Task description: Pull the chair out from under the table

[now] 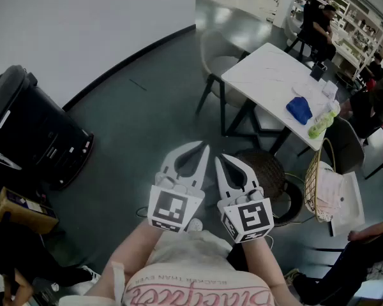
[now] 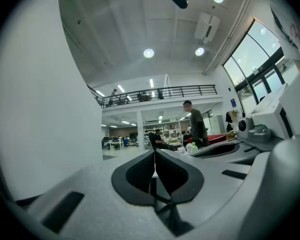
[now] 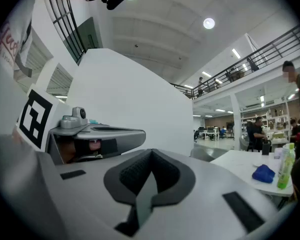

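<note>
**A:** Where is it all?

**B:** The white rectangular table on black legs [image 1: 268, 75] stands ahead and to the right. The pale grey shell chair [image 1: 216, 53] is at its far-left side, seat partly tucked under the top, well apart from both grippers.

**A:** And the grippers?

**B:** The left gripper [image 1: 203, 147] and the right gripper [image 1: 221, 159] are side by side near the person's body. Each has its jaws pressed together on nothing.

**A:** So the approach hasn't begun?

**B:** I'd judge not. The person should get behind the backrest, spread the jaws, and pinch its top rim. Using 2 grippers, 1 towards each end, should stop the chair swivelling. Then pull straight back, keeping the chair legs off the table frame.

**A:** Any risk?

**B:** Bumping the table. The crumpled blue cloth [image 1: 299, 110] wouldn't mind, but the green plastic bottle [image 1: 322, 122] beside it could roll off the top.
</note>
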A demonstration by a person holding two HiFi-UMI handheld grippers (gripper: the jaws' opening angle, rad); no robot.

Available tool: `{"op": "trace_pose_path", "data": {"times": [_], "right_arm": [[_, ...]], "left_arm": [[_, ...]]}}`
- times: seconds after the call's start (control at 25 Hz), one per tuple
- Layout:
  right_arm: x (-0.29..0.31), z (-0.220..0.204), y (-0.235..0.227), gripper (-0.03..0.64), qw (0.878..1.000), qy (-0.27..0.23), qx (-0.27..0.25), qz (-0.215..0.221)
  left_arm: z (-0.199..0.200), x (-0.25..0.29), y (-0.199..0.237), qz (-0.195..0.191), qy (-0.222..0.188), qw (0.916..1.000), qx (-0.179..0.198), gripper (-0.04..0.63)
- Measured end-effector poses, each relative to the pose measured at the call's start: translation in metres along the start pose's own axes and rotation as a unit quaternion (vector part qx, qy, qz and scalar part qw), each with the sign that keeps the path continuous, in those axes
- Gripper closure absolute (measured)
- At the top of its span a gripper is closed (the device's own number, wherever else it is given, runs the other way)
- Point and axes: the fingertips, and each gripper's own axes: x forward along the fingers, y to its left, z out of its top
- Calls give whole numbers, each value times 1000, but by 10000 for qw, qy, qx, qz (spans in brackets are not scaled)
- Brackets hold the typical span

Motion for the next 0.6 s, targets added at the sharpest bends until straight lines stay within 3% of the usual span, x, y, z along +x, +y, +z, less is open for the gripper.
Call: {"op": "trace_pose_path", "data": {"times": [0.24, 0.6], "right_arm": [[-7, 2, 21, 615, 9998, 135, -79, 85], [1, 15, 33, 615, 9993, 124, -342, 4]], "left_arm": [[-11, -23, -16, 141, 71, 9999, -52, 591], [1, -34, 14, 416, -129, 9984, -369, 591]]}}
